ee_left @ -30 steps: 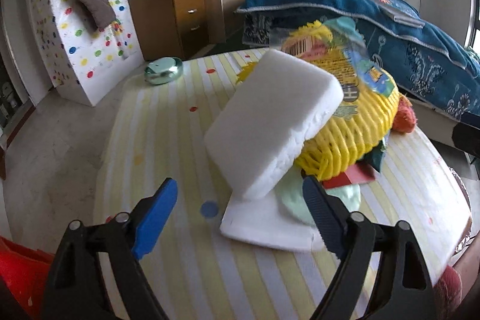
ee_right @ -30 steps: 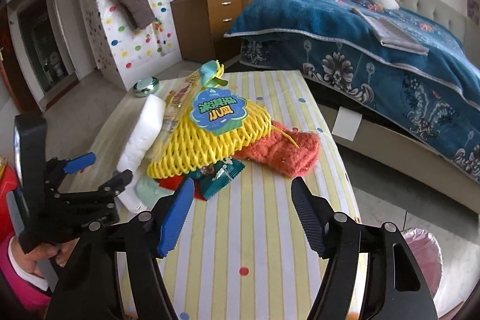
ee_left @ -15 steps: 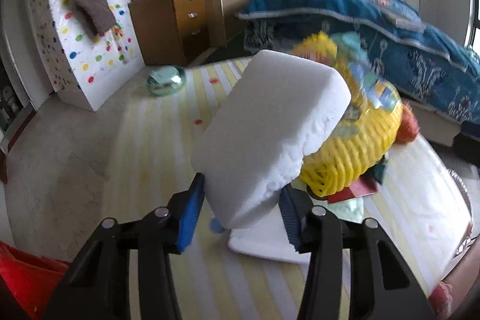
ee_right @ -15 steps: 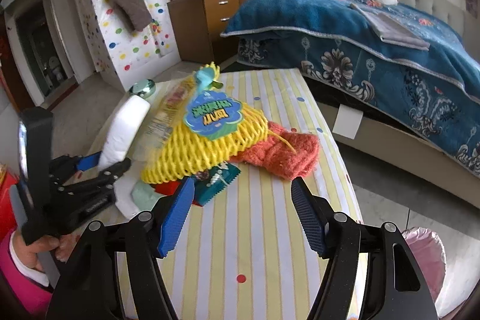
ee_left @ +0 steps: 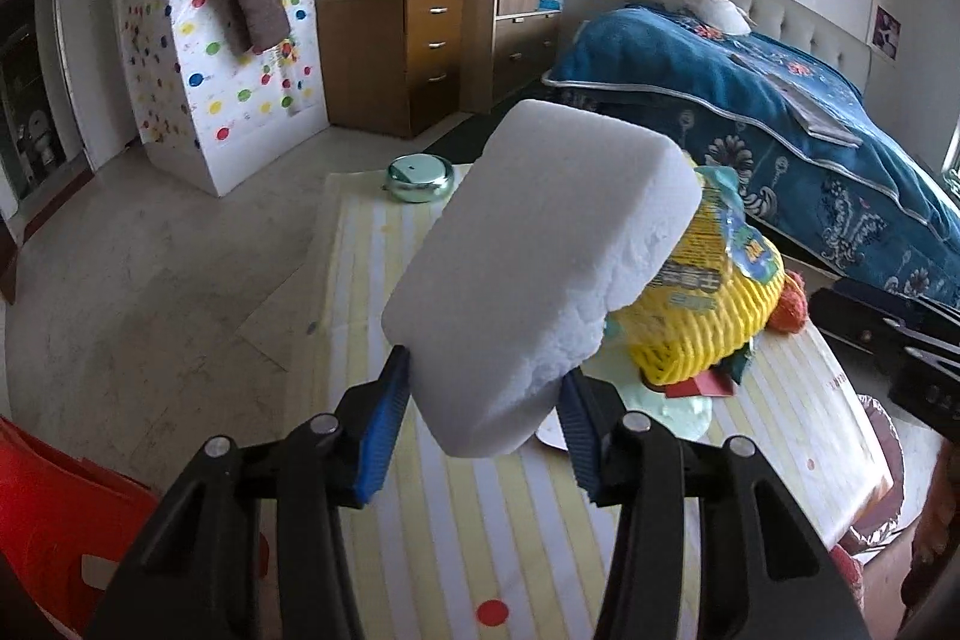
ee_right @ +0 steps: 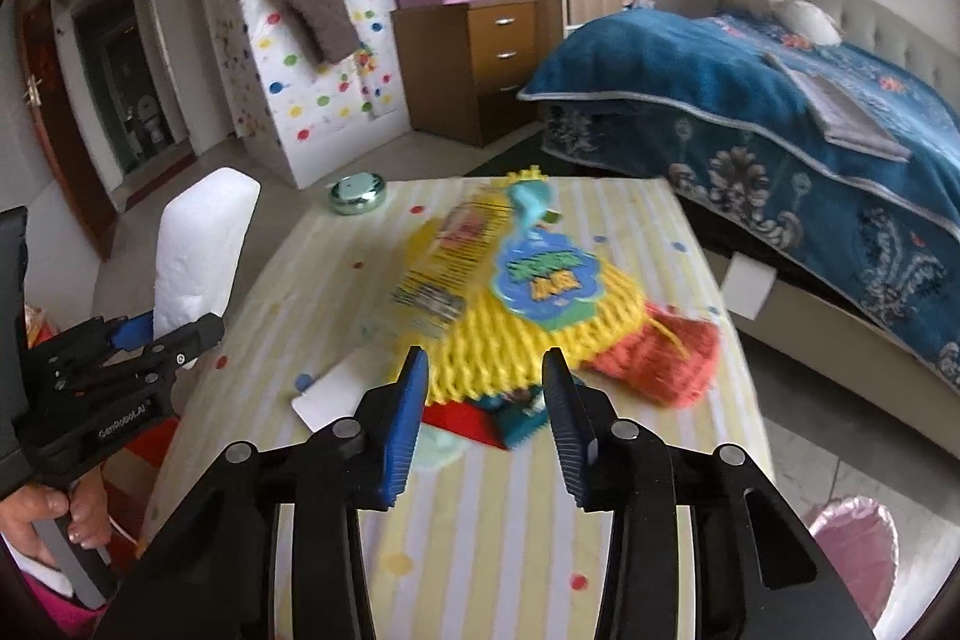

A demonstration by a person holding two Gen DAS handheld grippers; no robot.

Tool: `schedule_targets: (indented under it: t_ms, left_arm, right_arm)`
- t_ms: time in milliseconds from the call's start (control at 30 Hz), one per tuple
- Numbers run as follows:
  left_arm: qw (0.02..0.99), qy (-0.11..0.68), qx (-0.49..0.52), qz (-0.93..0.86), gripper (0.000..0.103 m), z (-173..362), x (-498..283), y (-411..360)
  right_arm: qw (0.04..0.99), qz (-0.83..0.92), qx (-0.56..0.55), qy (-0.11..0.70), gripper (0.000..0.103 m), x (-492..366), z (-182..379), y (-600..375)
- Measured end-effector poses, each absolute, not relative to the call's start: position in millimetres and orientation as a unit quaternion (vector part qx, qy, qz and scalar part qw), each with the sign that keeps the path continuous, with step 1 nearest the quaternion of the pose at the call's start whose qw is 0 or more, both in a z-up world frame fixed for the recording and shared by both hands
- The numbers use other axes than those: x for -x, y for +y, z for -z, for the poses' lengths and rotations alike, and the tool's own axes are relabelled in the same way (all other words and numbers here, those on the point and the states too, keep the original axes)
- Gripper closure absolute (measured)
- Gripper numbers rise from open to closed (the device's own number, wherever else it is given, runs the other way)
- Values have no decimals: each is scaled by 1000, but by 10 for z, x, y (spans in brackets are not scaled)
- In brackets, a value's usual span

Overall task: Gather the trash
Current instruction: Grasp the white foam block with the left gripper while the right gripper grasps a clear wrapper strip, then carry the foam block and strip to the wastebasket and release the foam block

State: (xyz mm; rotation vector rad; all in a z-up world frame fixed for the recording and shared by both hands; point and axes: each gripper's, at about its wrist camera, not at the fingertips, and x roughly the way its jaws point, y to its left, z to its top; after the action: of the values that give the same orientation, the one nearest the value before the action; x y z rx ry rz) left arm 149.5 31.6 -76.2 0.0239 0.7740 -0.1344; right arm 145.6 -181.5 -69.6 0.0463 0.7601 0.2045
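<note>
My left gripper [ee_left: 486, 412] is shut on a white foam block [ee_left: 540, 268] and holds it lifted above the striped table [ee_left: 432, 538]; the block also shows in the right wrist view [ee_right: 201, 250]. A yellow mesh bag [ee_right: 528, 304] with a blue label lies on the table over a green wrapper [ee_right: 516, 415], a red card [ee_right: 462, 415] and a white sheet [ee_right: 330, 394]. An orange knit piece [ee_right: 666, 358] lies beside it. My right gripper [ee_right: 486, 400] is partly open and empty, just in front of the mesh bag.
A green round tin [ee_right: 358, 193] sits at the table's far corner. A red bin [ee_left: 54, 526] stands at the lower left. A bed with a blue cover [ee_right: 780, 112] is to the right, a wooden drawer unit [ee_right: 474, 64] behind.
My left gripper closed on the foam block and lifted it off the pile. My right gripper narrowed and moved forward toward the mesh bag.
</note>
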Motion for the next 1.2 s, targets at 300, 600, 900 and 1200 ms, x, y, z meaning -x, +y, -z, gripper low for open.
schedule_targets:
  t_ms: [300, 600, 900, 1200]
  left_arm:
    - [919, 388, -6, 73, 57, 900, -1642, 368]
    - [915, 395, -7, 77, 57, 977, -1663, 331]
    - [928, 366, -6, 69, 57, 645, -1386, 308]
    - [937, 338, -10, 82, 56, 332, -983, 74]
  right_arm:
    - [906, -107, -61, 406, 63, -1890, 898, -1682]
    - [899, -108, -91, 415, 85, -2062, 1002, -1676]
    - [914, -171, -97, 355, 101, -1719, 590, -1711]
    - [930, -188, -79, 306, 101, -1044, 146, -1871]
